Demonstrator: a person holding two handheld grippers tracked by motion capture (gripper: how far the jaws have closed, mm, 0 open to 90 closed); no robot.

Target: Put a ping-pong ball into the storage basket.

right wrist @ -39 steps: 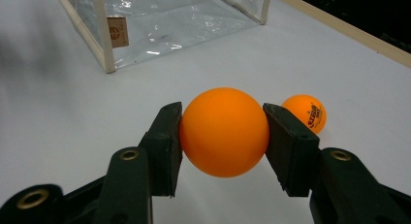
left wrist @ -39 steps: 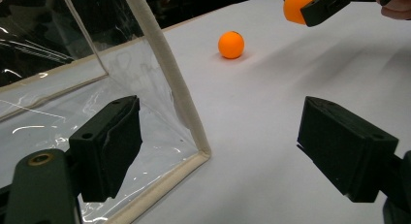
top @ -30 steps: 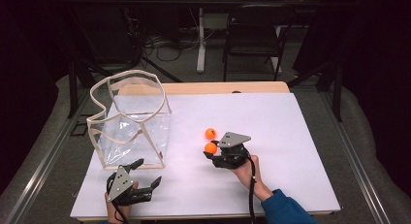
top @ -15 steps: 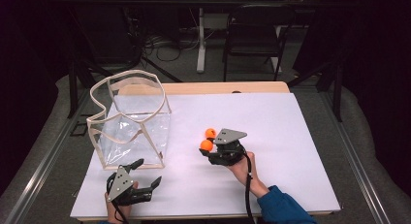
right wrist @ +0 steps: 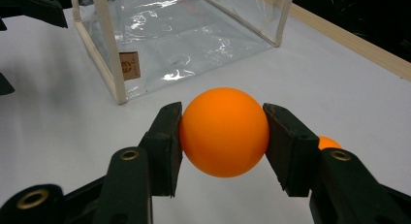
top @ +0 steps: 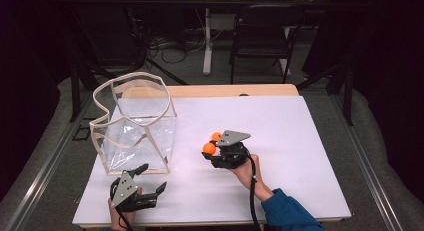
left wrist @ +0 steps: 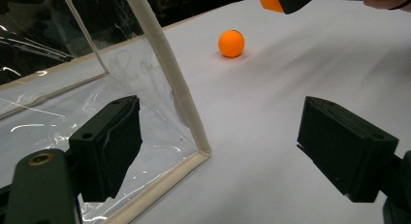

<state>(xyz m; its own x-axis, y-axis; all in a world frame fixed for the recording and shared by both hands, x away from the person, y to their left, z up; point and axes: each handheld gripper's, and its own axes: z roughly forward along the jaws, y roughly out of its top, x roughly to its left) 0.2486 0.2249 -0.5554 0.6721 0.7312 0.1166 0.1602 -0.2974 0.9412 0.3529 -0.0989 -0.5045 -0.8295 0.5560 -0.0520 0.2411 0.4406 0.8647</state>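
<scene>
So the right gripper (right wrist: 223,132) has its two black jaws clamped on a round orange plastic ball (right wrist: 224,132), held just above the white table sheet (top: 300,141). A second orange ball (left wrist: 231,43) sits on the sheet right beside it, near the middle of the table. The clear plastic bag with cream fabric edging (top: 135,126) stands upright off to the left, well apart from the held ball. The left gripper (top: 145,186) rests by the bag's near corner, jaws spread wide with nothing between them.

Black grippers (top: 227,153); grey plates; blue sleeve (top: 287,211).
</scene>
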